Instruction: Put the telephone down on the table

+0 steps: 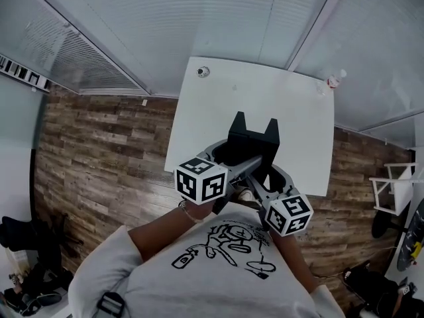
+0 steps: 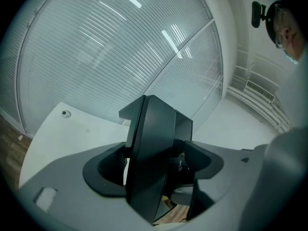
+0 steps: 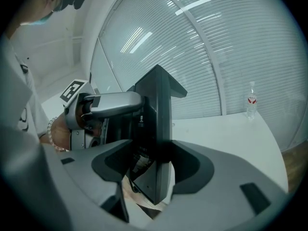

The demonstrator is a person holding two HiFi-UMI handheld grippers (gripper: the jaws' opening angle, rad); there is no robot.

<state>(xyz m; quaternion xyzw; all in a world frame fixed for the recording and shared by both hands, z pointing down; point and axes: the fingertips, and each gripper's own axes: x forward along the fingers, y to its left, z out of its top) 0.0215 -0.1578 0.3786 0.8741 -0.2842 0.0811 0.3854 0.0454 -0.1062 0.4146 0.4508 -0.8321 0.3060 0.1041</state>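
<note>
The left tool (image 1: 225,159) is pinching the telephone (image 1: 252,144). In the left gripper view its two jaws press on either face of the black body (image 2: 153,150), with no gap showing on either side. The right tool (image 1: 275,177) is clamped on the same telephone from the other side. In the right gripper view its jaws close on the dark slab (image 3: 156,129), which stands upright between them. The left tool's grey body (image 3: 108,105) and marker cube (image 3: 74,89) show just beyond, against the far side of the telephone.

The telephone is held between the two tools in front of the person's chest. It is upright, with two blunt prongs pointing away from the person. In the head view it lies over the near edge of the white tabletop (image 1: 298,111). A strip of wood floor (image 2: 175,214) shows under it in the left gripper view, so it is not resting on the tabletop there — both tools carry it.

Well apart from it, at the far right corner of the tabletop, stands a small clear bottle (image 1: 336,79) with a red label. A small round fitting (image 1: 203,71) sits at the far left corner. Wood-plank floor (image 1: 99,144) surrounds the tabletop, and blinds (image 1: 165,18) cover the walls behind it. A beaded bracelet (image 1: 187,212) sits on the person's left wrist.
</note>
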